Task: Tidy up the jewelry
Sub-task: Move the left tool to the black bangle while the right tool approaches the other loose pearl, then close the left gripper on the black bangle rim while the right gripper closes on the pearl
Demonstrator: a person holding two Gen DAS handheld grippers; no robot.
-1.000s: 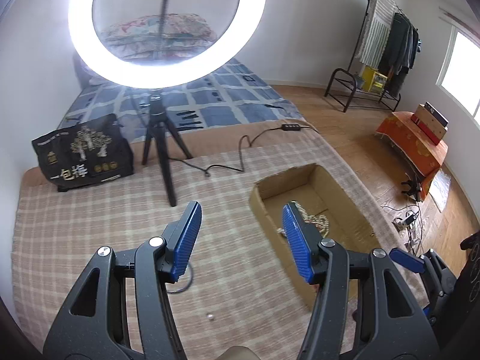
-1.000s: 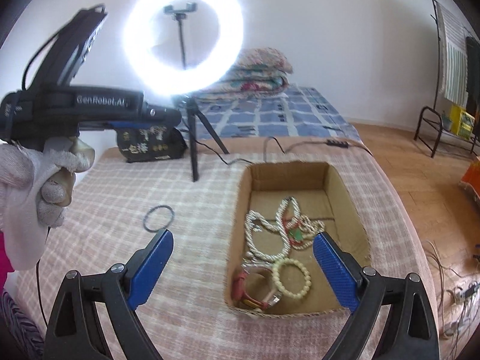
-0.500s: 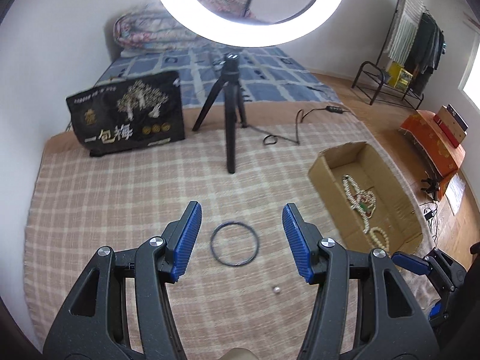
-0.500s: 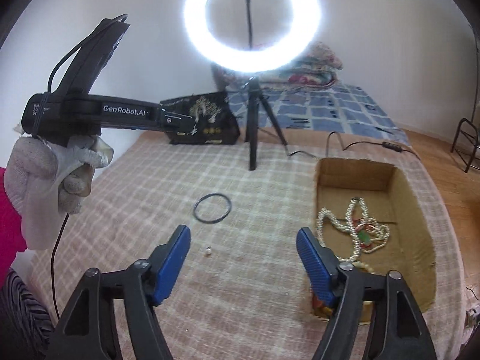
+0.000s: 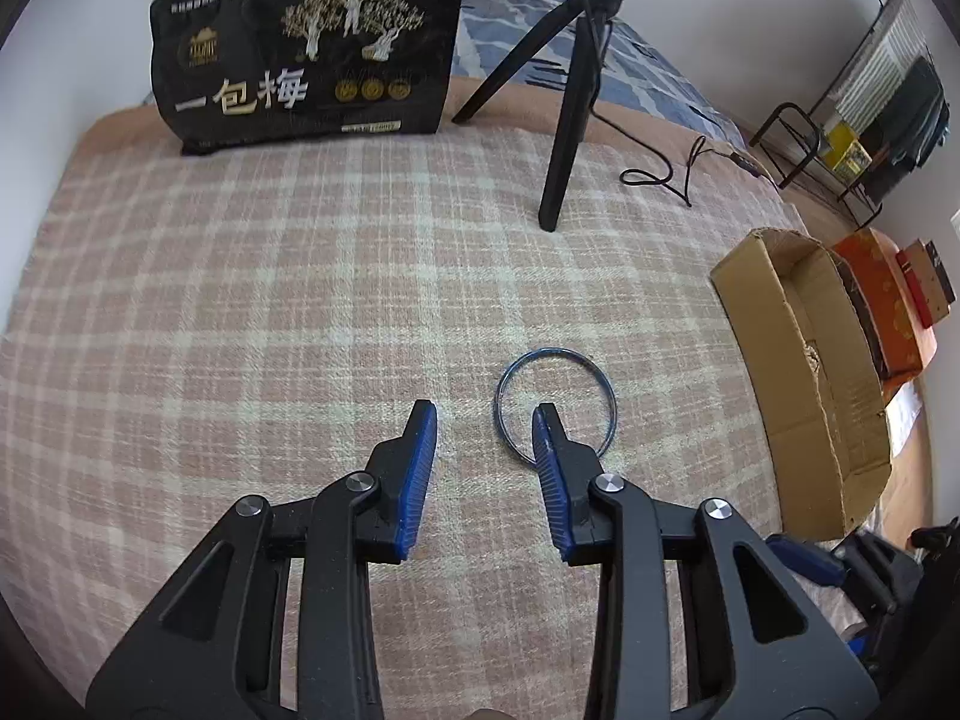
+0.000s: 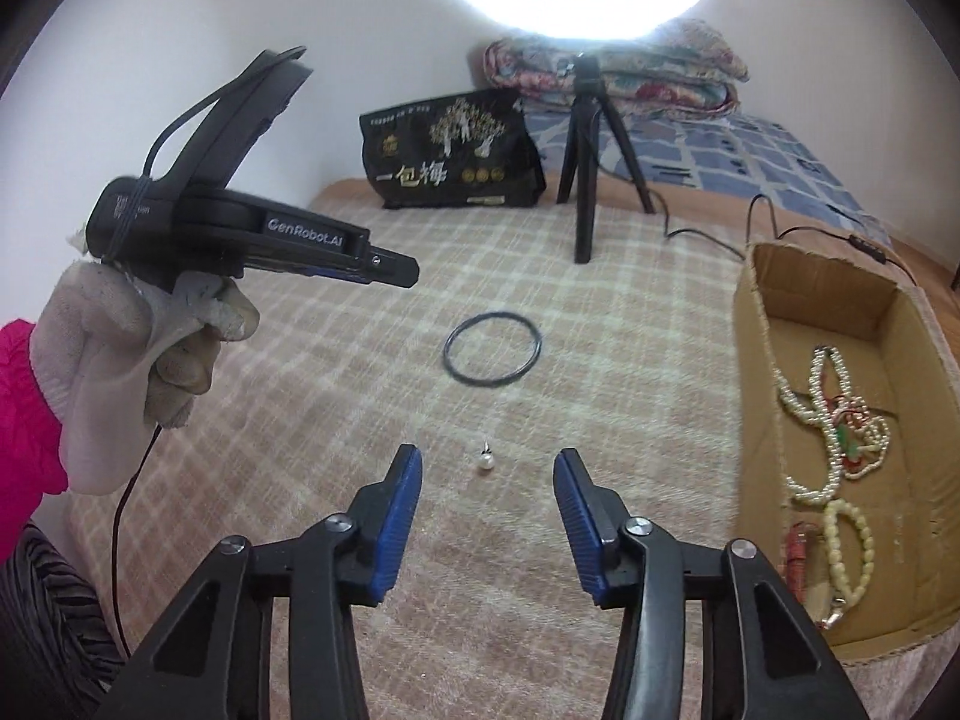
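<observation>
We see a bed covered by a pink checked blanket (image 5: 270, 300), and on it, at the right edge, an open cardboard box (image 6: 762, 324) holding bead necklaces (image 6: 831, 414) and a pale bead bracelet (image 6: 846, 546). Farther back stand a black printed bag (image 6: 453, 150) and a black tripod (image 6: 585, 180) under a glowing ring light (image 6: 576, 6). Our left gripper (image 5: 483, 420) is parted to a middling width and grips nothing; in its own view its right fingertip overlaps the near rim of the thin dark bangle (image 5: 555, 408) lying flat on the blanket, though we cannot tell whether it touches. From the right wrist view that gripper (image 6: 396, 270) hangs above the blanket, nearly level and pointing toward the box, held in a white-gloved left hand (image 6: 138, 348) with a pink sleeve; the bangle (image 6: 493, 349) lies beyond its tips. Our right gripper (image 6: 486, 462) stands wide apart and empty, low over the blanket, with a small pearl pendant (image 6: 485, 459) lying between its fingertips, clear of both.
</observation>
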